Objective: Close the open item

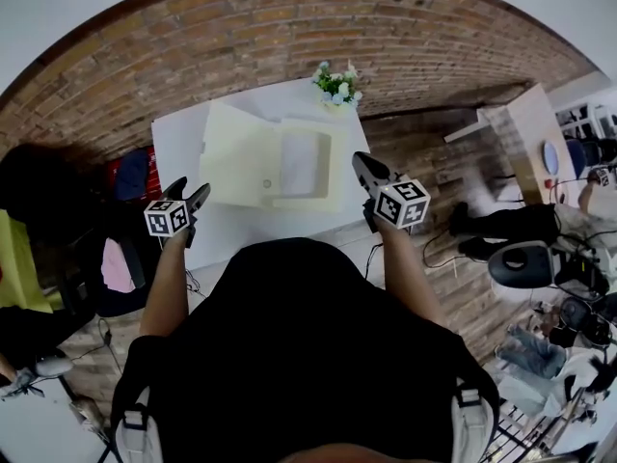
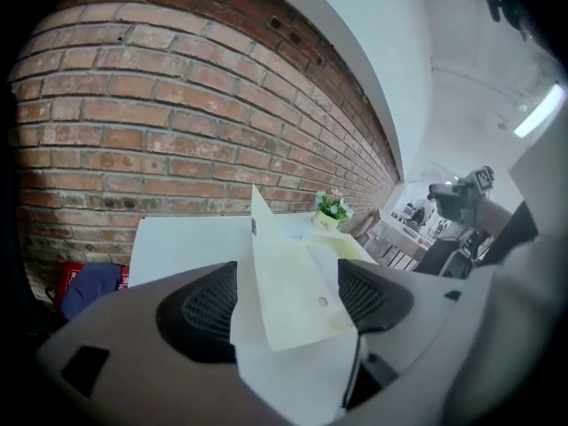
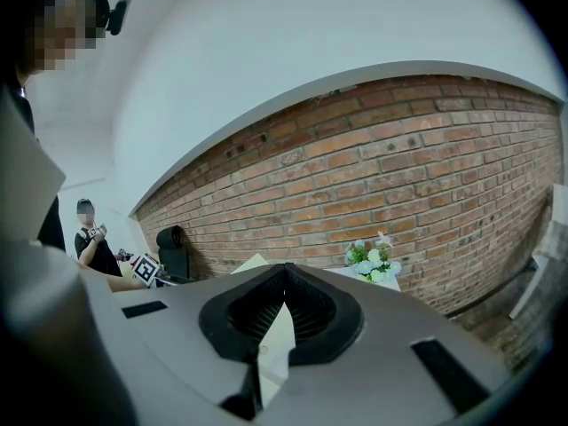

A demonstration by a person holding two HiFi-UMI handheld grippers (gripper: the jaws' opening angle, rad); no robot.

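Brick wall (image 1: 289, 27) behind white table (image 1: 178, 138); open box (image 1: 289, 167) ahead of L gripper (image 1: 189, 192), jaws spread wide, empty. R gripper (image 1: 362, 161) pinched closed, empty. Approach step; next: fold raised lid (image 2: 288, 282) down.

Matt cream cardboard box (image 1: 275, 167), smooth white table (image 1: 178, 138), rough red brick wall (image 1: 289, 27), ribbed black rubbery pads (image 2: 209, 313) set in matt grey plastic on the left gripper (image 2: 291, 304).

shirt (image 1: 308, 355) — black, short-sleeved | marker cubes (image 1: 166, 218) — black-white squares | fingers (image 2: 200, 313) black, ribbed

Box (image 1: 275, 167) on table (image 1: 178, 138), flowers (image 1: 337, 85) behind
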